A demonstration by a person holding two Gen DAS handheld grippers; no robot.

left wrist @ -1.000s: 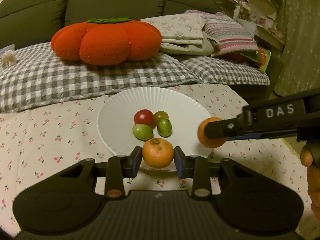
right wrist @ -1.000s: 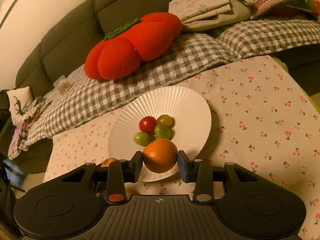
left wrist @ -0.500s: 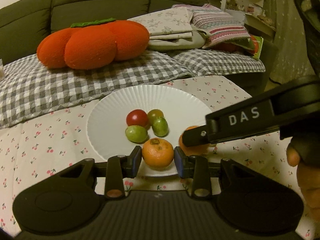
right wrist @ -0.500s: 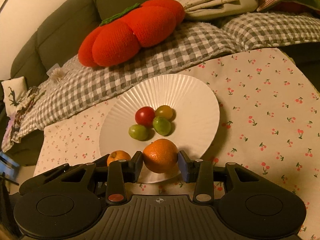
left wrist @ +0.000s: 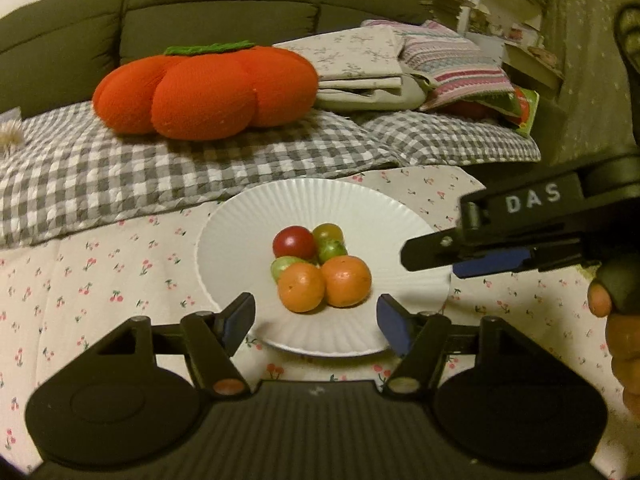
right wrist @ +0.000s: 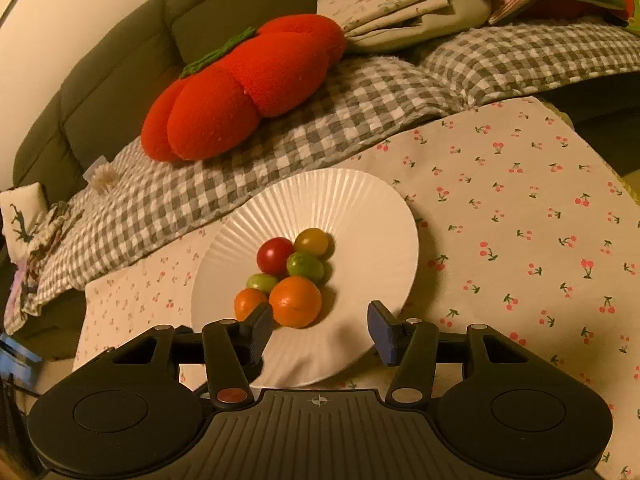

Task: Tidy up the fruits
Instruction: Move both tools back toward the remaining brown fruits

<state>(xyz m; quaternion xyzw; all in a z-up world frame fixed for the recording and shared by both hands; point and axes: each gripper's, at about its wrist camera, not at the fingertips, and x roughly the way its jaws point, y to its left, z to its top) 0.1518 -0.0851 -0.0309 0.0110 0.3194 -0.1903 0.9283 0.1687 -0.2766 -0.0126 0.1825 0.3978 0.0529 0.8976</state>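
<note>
On the plate: white ribbed plate resting on the cherry-print cloth holds all the fruit.
Oranges: two, touching side by side at the near edge of the pile, left orange and right orange.
Small tomatoes: four behind the oranges, one red tomato, three greenish ones.
Left gripper: fingers spread wide, nothing between them, near rim of the plate below.
Right gripper: fingers spread apart, empty; its left pad sits just in front of the smaller-looking orange.
Only in left view: the right gripper's side marked "DAS", over the plate's right edge, and the hand holding it.
Only in right view: far left end of the sofa with a small white pillow.
Both views: one red pumpkin cushion on the checked blanket.
</note>
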